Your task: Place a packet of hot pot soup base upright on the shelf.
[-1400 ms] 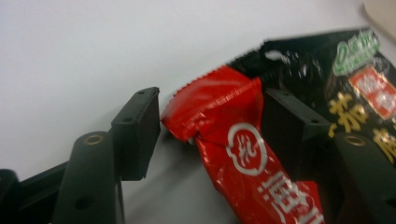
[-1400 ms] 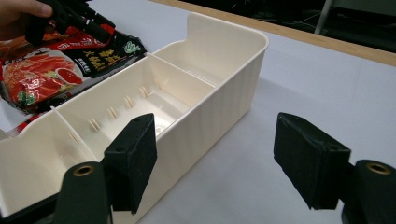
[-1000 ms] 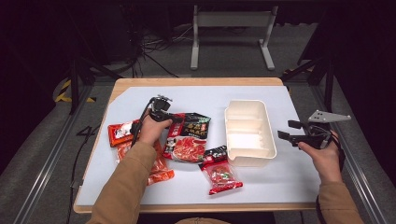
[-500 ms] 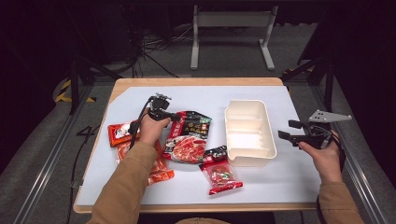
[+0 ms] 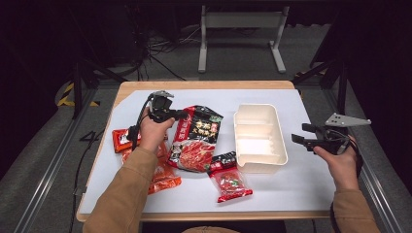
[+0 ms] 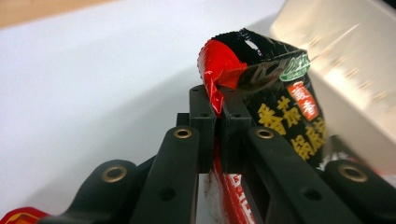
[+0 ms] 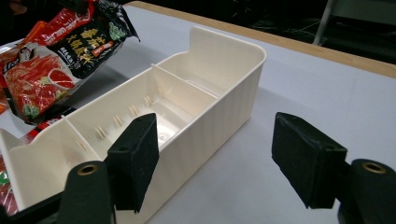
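The left gripper point(image 5: 180, 115) is clamped on the top edge of the large black-and-red sauce packet point(image 5: 194, 138), its jaws having just been closing with the crinkled foil pinched between them, as the left gripper view shows point(image 6: 217, 100). The packet hangs from that grip with its long axis running down and back toward the person, its lower end close over the other packets on the white table cover point(image 5: 291, 184). The cream divided bin point(image 5: 258, 137) lies directly to the gripper's right, just beside the packet, its long axis running away from the person and parallel to the packet's. The right gripper point(image 5: 303, 137) waits on the bin's far side with jaws apart and nothing between them point(image 7: 212, 158), so the left hand is the nearer one, and the coming move looks like a short sideways carry over the bin's near wall
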Demonstrator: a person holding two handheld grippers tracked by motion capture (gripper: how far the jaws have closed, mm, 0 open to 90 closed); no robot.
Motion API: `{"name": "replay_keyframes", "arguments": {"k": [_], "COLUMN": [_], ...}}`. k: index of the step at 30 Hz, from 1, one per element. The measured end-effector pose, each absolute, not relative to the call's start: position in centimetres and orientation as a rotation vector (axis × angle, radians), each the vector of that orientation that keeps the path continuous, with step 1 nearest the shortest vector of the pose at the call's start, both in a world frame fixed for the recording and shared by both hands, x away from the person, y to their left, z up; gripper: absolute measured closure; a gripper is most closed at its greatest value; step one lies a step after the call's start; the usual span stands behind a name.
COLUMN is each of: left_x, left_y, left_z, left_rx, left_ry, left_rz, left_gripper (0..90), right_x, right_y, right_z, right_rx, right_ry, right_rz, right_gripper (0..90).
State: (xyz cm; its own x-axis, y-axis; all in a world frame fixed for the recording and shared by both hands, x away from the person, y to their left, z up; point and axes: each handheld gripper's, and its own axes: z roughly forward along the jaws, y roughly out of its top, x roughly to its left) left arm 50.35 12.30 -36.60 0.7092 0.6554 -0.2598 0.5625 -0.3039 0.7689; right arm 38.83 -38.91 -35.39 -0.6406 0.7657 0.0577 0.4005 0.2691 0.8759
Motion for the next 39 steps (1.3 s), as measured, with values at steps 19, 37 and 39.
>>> {"name": "replay_keyframes", "arguments": {"k": [19, 37, 39], "left_x": [42.6, 39.8, 39.5], "left_y": [11.7, 13.6, 13.8], "left_z": [-30.3, -29.4, -29.2], "left_rx": [1.889, 1.733, 1.711], "left_ry": [0.655, 0.652, 0.659], "left_rz": [0.322, 0.436, 0.439], "left_gripper": [86.8, 86.7, 86.6], "right_x": [38.1, 37.2, 37.2], "right_y": [-37.7, -35.1, -34.9], "right_z": [-33.8, -32.2, -32.1], "right_rx": [0.988, 0.869, 0.860], "right_ry": [2.174, 2.199, 2.205], "right_rz": [1.393, 1.429, 1.429], "right_gripper": [34.0, 34.3, 34.4]}}
